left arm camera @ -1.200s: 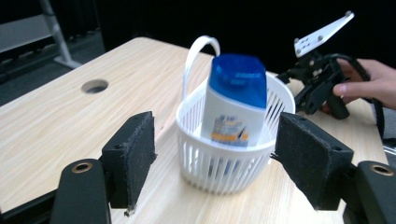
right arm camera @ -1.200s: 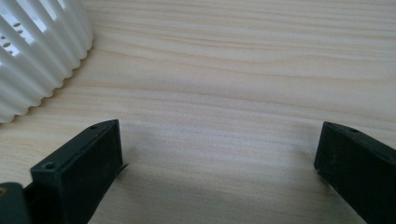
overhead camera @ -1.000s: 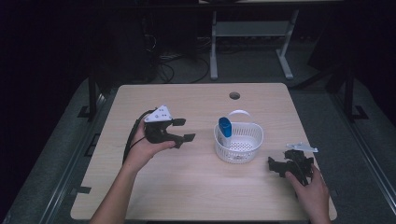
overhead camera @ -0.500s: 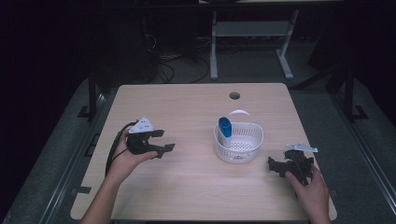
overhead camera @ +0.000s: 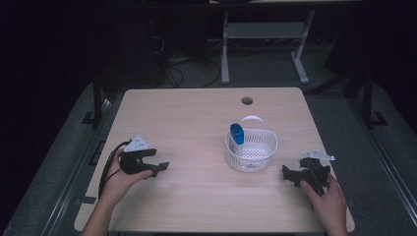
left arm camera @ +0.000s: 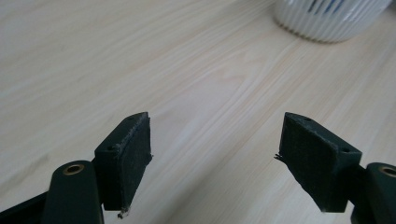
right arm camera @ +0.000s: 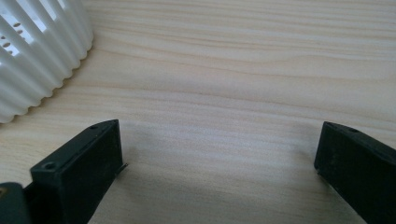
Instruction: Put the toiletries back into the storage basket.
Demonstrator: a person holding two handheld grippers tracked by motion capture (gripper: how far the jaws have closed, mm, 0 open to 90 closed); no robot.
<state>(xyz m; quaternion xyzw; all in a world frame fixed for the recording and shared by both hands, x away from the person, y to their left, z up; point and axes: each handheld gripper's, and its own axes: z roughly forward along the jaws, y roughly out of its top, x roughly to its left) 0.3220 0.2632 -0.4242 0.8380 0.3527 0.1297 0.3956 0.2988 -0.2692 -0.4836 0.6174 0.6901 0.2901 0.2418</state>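
While both jaws are gaping empty, the left hand-held gripper (overhead camera: 155, 164) and right hand-held gripper (overhead camera: 291, 174) are resting beside the basket (overhead camera: 252, 156), so parking gently looks wise.

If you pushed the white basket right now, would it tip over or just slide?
The white basket would probably slide: it looks wide and low, sitting flat on the smooth wooden table. Its slotted plastic walls suggest it is light, so a gentle push should do. The blue object standing upright at its rim seems likelier to topple than the basket.
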